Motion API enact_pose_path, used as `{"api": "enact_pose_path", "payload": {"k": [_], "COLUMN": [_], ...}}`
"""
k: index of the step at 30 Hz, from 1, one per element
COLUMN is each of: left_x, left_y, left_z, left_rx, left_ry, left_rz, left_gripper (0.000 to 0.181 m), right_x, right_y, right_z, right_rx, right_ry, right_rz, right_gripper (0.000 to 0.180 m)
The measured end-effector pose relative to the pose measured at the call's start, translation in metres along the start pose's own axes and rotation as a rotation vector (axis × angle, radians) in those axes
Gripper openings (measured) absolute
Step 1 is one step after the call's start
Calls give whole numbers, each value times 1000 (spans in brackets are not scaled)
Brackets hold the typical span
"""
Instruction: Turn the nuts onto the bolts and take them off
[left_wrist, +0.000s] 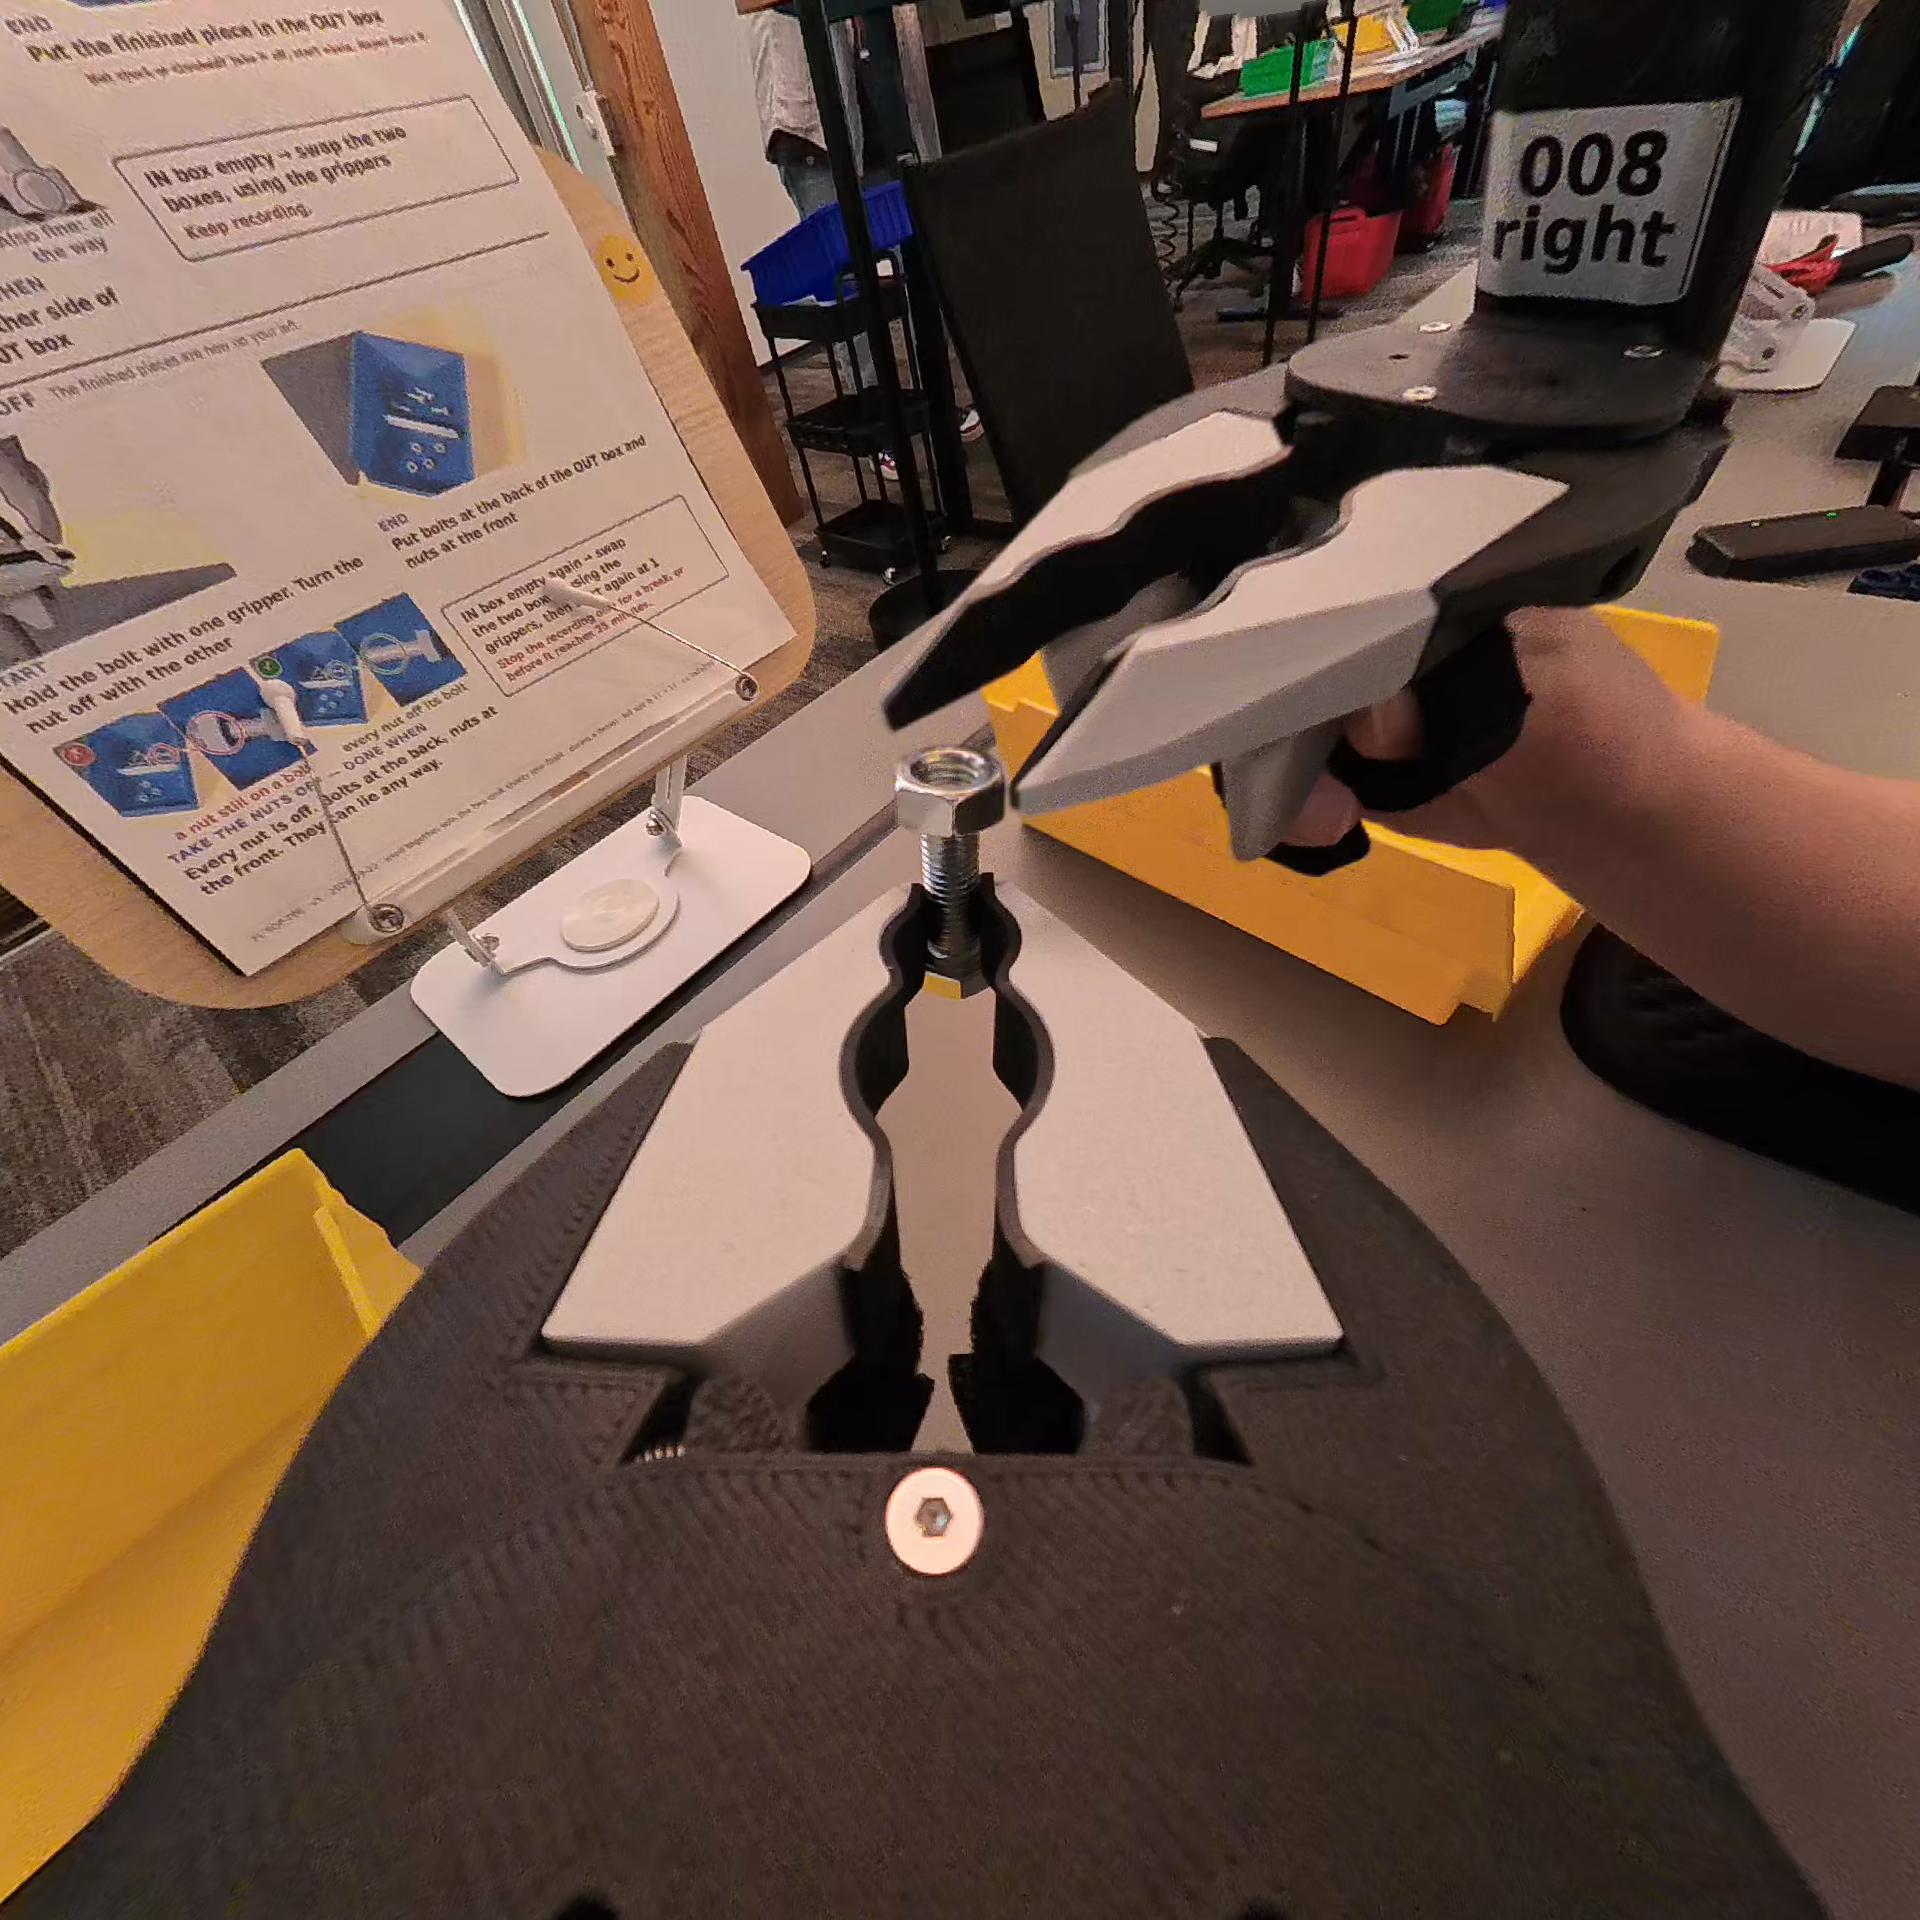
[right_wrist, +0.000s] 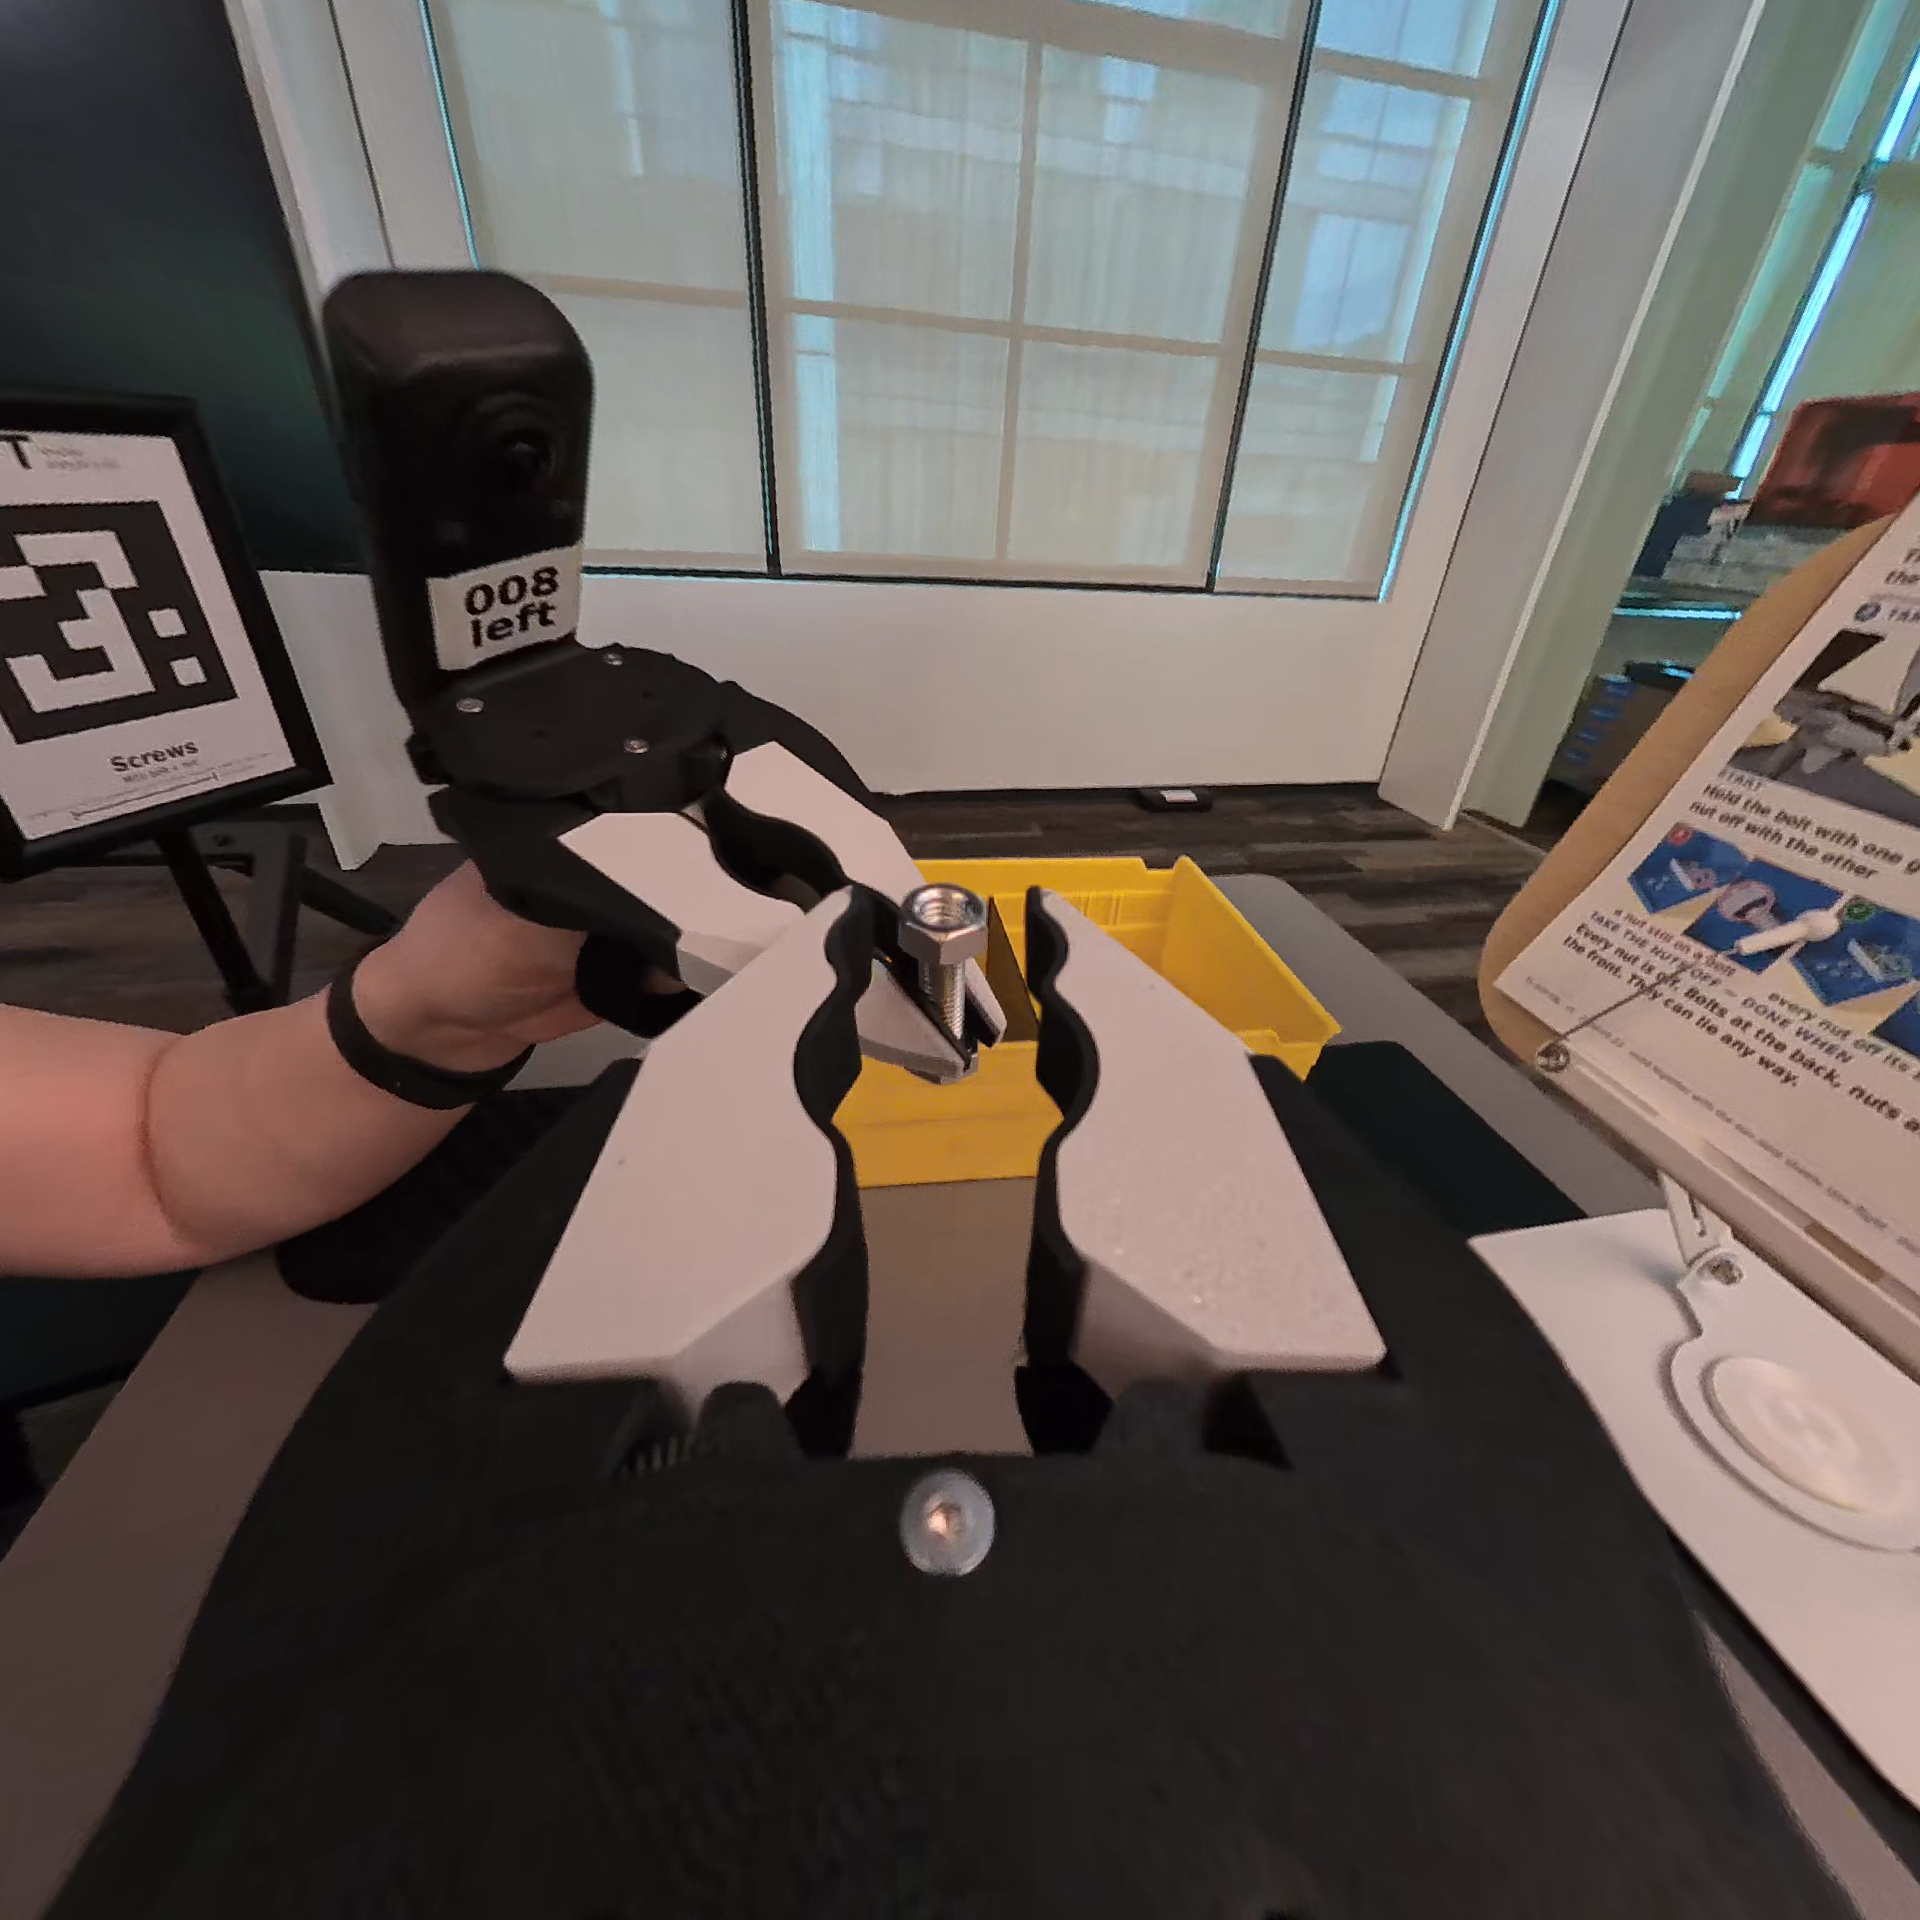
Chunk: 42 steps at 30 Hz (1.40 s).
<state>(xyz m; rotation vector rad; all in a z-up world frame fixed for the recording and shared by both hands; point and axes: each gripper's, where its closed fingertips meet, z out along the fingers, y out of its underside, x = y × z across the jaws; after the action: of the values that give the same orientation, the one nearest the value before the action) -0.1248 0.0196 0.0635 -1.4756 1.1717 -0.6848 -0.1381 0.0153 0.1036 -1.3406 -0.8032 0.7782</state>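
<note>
— Between the left gripper's (left_wrist: 951, 935) fingertips, what do you see?

— A bolt (left_wrist: 948, 902), standing upright, its head clamped at the very tips. The jaws are nearly closed on it, with only the bolt's width between them.

— And the nut (left_wrist: 950, 790)?

— Threaded on the bolt's top end, above the left tips, with bare thread showing between nut and fingers.

— Where is the right gripper (left_wrist: 951, 753)?

— Just above and to the right of the left one, angled down. Its jaws are parted, wider than the nut. One grey fingertip (left_wrist: 1039, 795) sits right beside the nut's flank; whether it touches, I cannot tell. In the right wrist view the nut (right_wrist: 941, 928) sits between that gripper's (right_wrist: 940, 935) spread tips.

— Anything behind?

— A yellow bin (right_wrist: 1195, 935) beyond the right tips, and another (left_wrist: 1351, 894) under the right gripper.
</note>
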Motion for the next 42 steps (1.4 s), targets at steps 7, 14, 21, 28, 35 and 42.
{"api": "enact_pose_path", "payload": {"k": [7, 14, 21, 28, 35, 42], "left_x": [-2, -4, -5, -4, -5, -4], "left_y": [-2, -3, -4, -5, -5, -5], "left_z": [-3, -4, -5, -5, -6, -5], "left_rx": [9, 10, 14, 17, 19, 19], "left_ry": [-2, -13, -12, -13, -14, -14], "left_rz": [-6, -2, -8, -4, -6, -3], "left_gripper": [7, 7, 7, 7, 8, 8], "right_x": [-5, -11, -12, -11, -16, -12], "right_y": [-5, 2, 3, 2, -1, -3], "right_z": [-5, -1, -2, 0, -2, -2], "right_rx": [-8, -47, -58, -46, -34, -13], "right_ry": [-35, -64, -63, -50, -79, -70], "right_rz": [-24, -29, -42, -60, -58, -27], "right_gripper": [26, 22, 18, 23, 17, 24]}}
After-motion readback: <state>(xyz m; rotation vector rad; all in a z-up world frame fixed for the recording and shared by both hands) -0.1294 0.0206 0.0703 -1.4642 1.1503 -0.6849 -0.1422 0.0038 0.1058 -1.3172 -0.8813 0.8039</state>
